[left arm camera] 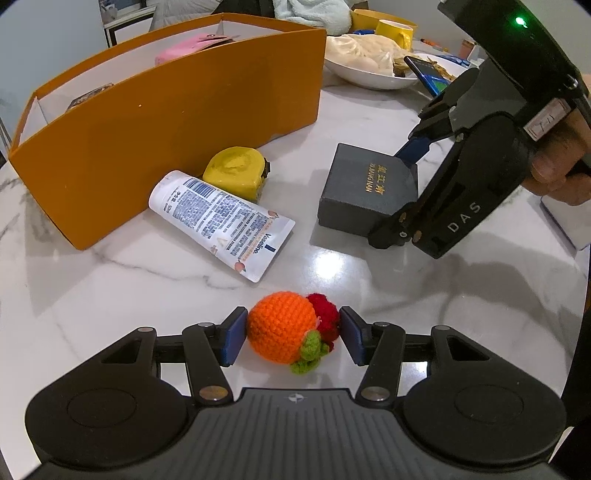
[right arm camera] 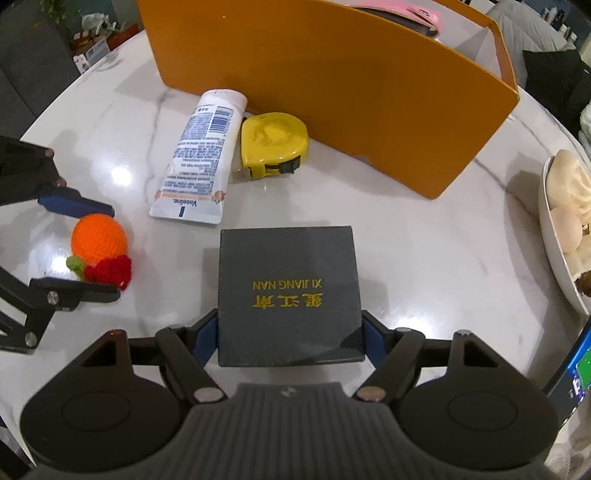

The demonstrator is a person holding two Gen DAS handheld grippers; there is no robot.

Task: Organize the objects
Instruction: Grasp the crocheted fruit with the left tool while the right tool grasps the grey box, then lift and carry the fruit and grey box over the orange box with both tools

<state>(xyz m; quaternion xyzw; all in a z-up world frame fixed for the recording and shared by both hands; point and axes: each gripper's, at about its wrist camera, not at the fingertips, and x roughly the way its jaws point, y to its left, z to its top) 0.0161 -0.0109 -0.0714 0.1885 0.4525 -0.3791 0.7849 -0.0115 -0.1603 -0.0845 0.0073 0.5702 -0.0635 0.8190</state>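
The left gripper (left arm camera: 293, 334) pinches the knitted orange toy (left arm camera: 282, 326) on the table (left arm camera: 147, 288), near the orange box (left arm camera: 166, 122). The right gripper (right arm camera: 290, 339) has its fingers on both sides of the black box (right arm camera: 288, 295), farther from it.

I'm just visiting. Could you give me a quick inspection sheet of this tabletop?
Surface: white marble table, glossy.
Job's things: crochet fruit and black box in the open; lotion tube and tape measure beside the orange bin; pink pouch inside it.
Clutter: food bowl, yellow mug, phone.
Grippers: left gripper shut on the crochet fruit; right gripper straddles the black box, contact unclear.
Cables: nothing seen.
Surroundings: dim room.
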